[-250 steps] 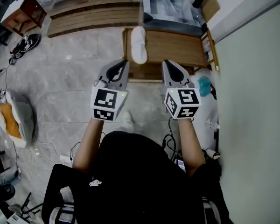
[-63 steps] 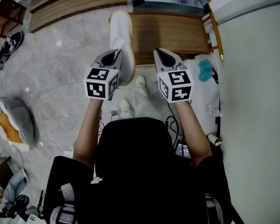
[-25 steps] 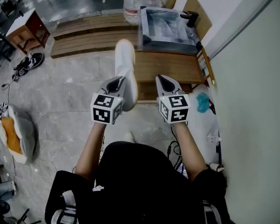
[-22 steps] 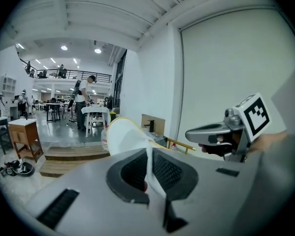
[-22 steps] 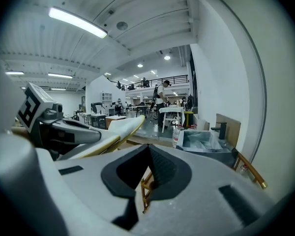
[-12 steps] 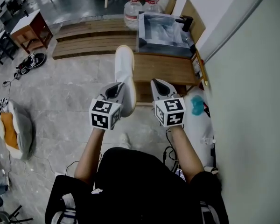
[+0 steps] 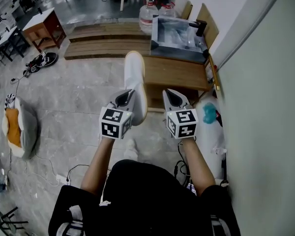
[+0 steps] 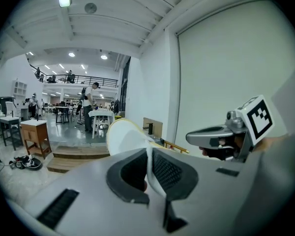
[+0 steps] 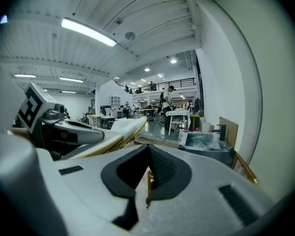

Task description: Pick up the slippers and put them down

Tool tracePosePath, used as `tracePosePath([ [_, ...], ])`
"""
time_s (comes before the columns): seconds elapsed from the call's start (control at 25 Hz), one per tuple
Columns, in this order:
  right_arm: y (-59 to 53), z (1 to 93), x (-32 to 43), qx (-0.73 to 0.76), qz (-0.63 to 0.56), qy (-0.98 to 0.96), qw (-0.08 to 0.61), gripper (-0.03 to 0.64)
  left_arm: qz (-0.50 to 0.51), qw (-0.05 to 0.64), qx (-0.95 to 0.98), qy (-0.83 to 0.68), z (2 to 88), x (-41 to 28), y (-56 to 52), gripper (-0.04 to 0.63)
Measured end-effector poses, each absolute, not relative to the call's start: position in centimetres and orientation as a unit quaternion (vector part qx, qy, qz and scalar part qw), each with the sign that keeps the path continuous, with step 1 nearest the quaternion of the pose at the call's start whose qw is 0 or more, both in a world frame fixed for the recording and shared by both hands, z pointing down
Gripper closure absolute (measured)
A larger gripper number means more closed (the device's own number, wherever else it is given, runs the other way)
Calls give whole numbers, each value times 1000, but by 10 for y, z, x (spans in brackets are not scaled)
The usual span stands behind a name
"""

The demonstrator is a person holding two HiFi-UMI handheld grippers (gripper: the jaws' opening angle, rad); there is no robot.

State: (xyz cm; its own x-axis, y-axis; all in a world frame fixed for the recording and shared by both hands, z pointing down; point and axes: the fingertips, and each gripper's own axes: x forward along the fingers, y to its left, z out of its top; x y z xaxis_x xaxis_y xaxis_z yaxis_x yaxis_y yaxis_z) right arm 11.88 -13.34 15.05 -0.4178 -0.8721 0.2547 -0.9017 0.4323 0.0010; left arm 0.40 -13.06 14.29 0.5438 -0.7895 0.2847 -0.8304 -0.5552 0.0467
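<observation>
One slipper (image 7: pixel 135 82) hangs pinched by its rim in my left tongs (image 7: pixel 125 97), airborne by the desk (image 7: pixel 177 73); my right tongs (image 7: pixel 171 96) are clenched on nothing. I should lower it level, releasing only once the sole rests flat.

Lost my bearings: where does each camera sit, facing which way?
Head view: on head, facing steeply down at floor and bench; shows arms, left tool, right tool.
Left gripper view: on left tool, along jaws shut on slipper; right tool at right.
Right gripper view: on right tool, along shut empty jaws; left tool at left.
Shared by all: slipper.
</observation>
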Motion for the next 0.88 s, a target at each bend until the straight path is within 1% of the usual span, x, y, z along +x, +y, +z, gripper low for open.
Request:
tracePosePath([
  [0.52, -78, 160, 144, 525, 78, -843, 92, 618, 135, 79, 867, -473, 148, 23, -65, 580],
  [0.88, -60, 154, 142, 513, 84, -852, 69, 618, 163, 61, 865, -471, 151, 24, -52, 580],
])
